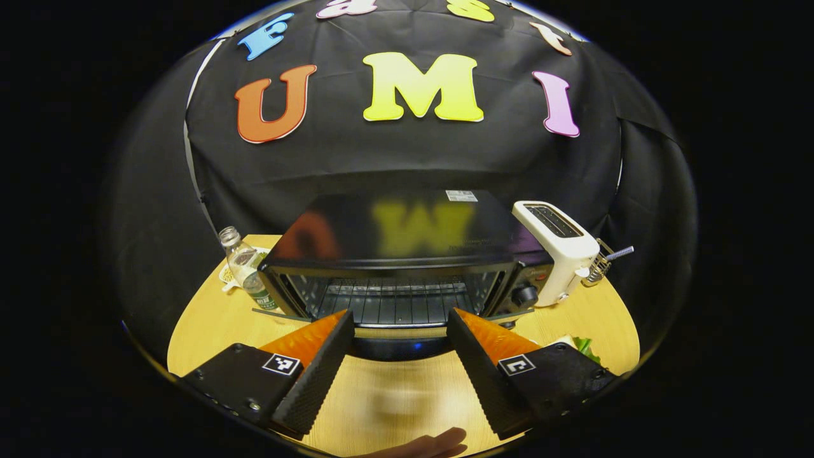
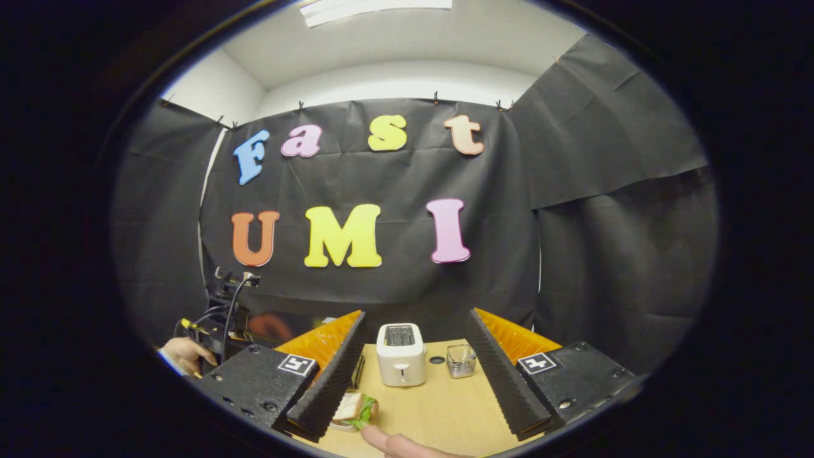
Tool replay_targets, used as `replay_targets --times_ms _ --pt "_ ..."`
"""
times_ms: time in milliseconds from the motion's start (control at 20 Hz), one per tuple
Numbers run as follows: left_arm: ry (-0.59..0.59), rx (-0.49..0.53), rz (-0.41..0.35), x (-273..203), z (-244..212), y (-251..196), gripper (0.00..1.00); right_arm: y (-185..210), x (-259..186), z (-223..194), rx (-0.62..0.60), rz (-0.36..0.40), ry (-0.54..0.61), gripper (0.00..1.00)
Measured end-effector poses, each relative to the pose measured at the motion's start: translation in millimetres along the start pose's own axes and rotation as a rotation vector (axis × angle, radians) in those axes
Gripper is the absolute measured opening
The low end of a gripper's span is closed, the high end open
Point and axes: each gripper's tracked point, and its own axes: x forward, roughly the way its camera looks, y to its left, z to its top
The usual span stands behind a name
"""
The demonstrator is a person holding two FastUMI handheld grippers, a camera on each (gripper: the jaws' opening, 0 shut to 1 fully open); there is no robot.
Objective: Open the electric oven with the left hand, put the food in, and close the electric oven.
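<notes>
Oven [image 1: 407,254]: on the table [image 1: 210,324], door already down, rack bare.
Left tongs [image 1: 399,356]: spread wide, empty, facing the door.
Right tongs [image 2: 412,375]: wide apart, empty.
Sandwich [image 2: 357,408]: on the table below the right tongs — soft, loose layers; pinch lightly across the bread, likely best.

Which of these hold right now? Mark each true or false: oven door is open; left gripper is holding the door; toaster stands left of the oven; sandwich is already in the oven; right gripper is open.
1. Oven door is open: true, the rack shows.
2. Left gripper holds the door: false, open and holding nothing.
3. Toaster stands left of the oven: false, in the left gripper view it is right of it.
4. Sandwich is in the oven: false, it lies on the table.
5. Right gripper is open: true.
</notes>
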Motion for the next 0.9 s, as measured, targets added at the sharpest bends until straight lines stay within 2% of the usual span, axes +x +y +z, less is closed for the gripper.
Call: replay_targets --times_ms 50,100,350,600,900 --pt "0.001 0.004 -0.005 -3.9 -6.8 -0.2 0.98 -1.3 0.7 -0.6 0.005 -0.003 0.002 0.9" --pt "0.006 0.006 -0.014 -8.7 -15.2 -0.9 0.98 -1.9 0.2 -1.4 0.008 -0.006 0.005 1.0" --pt "-0.006 -0.001 -0.012 -22.2 -54.4 -2.3 0.98 4.1 -3.0 -10.5 0.017 0.019 0.03 1.0" --pt "0.012 0.0 -0.013 -27.5 -94.1 -5.5 0.97 2.0 -2.8 -16.7 0.009 0.006 0.046 1.0" --pt "0.053 -0.046 -0.012 -19.5 -135.8 -10.3 0.96 5.6 1.9 -32.1 0.0 0.004 0.082 1.0"
